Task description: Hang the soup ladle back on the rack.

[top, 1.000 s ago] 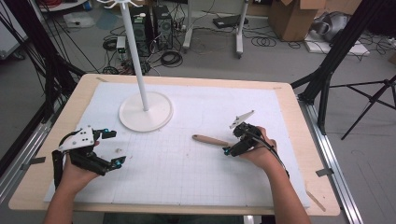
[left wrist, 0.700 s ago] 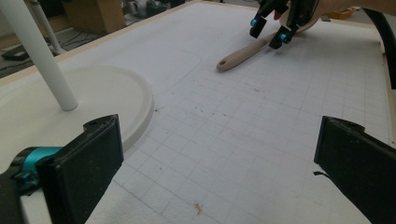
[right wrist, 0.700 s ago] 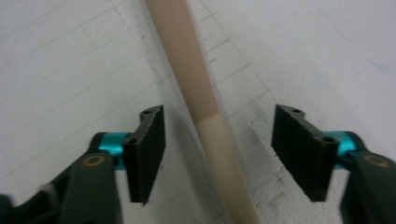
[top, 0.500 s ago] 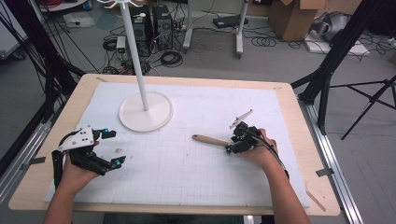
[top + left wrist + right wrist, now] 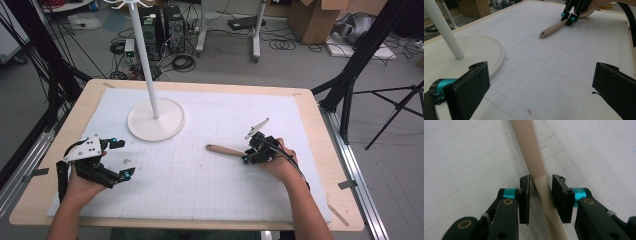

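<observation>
High view: a pale wooden table (image 5: 320, 112) topped with a white gridded mat (image 5: 210, 190) is seen, with a white round-based stand (image 5: 155, 119) at the mat's far left. A slim beige wooden handle (image 5: 223, 149) lies flat on the mat right of centre. The right gripper (image 5: 245, 159) is set around it, jaws narrowly parted, one touching, not yet clamped. The left gripper (image 5: 125, 159), near the front left, is held wide open and empty.
</observation>
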